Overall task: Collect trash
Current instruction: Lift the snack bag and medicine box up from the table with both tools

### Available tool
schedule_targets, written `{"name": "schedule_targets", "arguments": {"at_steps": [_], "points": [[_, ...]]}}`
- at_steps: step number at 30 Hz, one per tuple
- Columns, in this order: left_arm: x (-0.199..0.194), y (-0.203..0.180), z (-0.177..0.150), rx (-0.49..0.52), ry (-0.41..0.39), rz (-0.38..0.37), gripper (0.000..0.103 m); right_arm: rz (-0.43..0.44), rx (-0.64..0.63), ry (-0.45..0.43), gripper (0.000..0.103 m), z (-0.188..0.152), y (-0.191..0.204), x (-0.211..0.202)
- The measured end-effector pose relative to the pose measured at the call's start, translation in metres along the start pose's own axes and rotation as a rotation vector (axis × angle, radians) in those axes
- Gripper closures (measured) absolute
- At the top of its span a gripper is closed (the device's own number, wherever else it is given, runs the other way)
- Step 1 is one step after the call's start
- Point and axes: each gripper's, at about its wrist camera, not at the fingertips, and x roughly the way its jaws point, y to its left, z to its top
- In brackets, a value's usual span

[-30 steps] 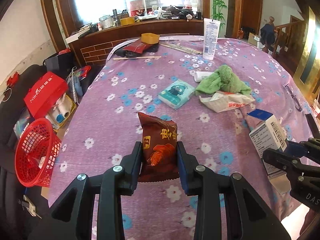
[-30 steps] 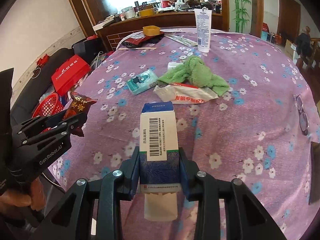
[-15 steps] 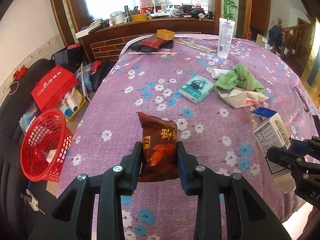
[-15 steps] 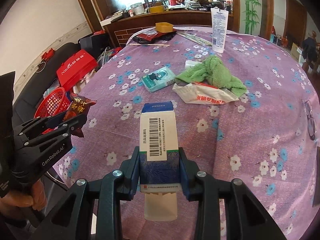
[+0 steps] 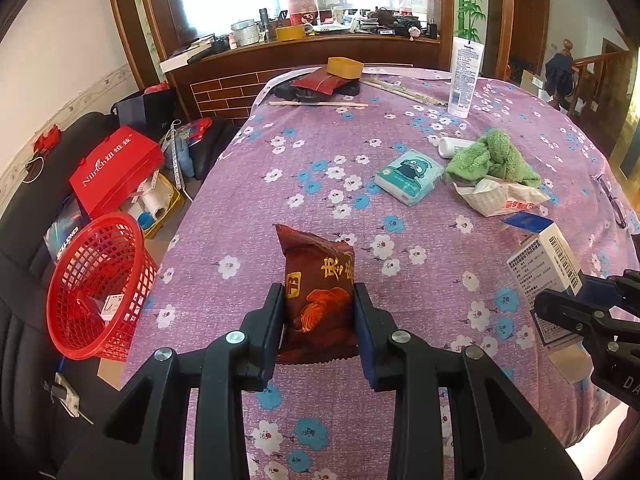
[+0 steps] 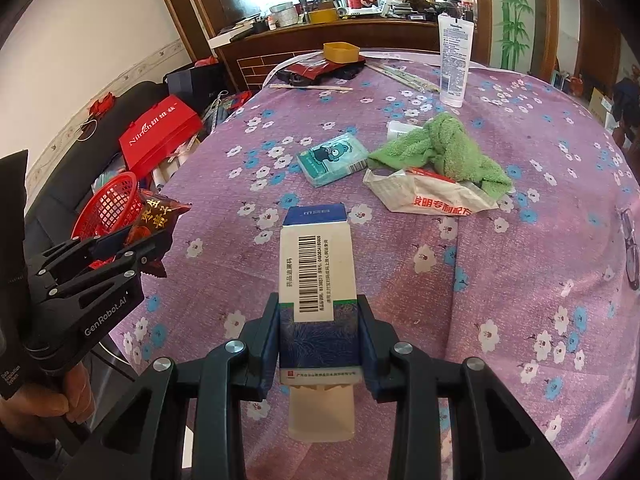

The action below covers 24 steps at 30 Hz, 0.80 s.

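The left claw (image 5: 319, 312) was clamped on a crinkly dark-red snack packet (image 5: 318, 280), held upright by its lower half, likely so it could be carried to the red mesh basket (image 5: 98, 292) standing off the worktop's left edge. The right claw (image 6: 319, 334) gripped a stiff blue-and-white medicine carton (image 6: 318, 280) by its sides, its end flap hanging open below. On the purple flowered worktop (image 6: 520, 280), farther off, lay a crumpled white wrapper (image 6: 432, 198) beside a fuzzy green cloth (image 6: 444, 148) and a soft tissue pack (image 6: 332, 158).
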Motion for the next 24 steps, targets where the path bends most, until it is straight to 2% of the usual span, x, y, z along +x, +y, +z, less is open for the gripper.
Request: {"name": "schedule_targets", "arguments": {"at_steps": [24], "points": [[-0.002,0.02,0.0,-0.04,-0.01,0.025,0.071,0.013,-0.038,0.0,0.065,0.013,0.012,0.006]]}}
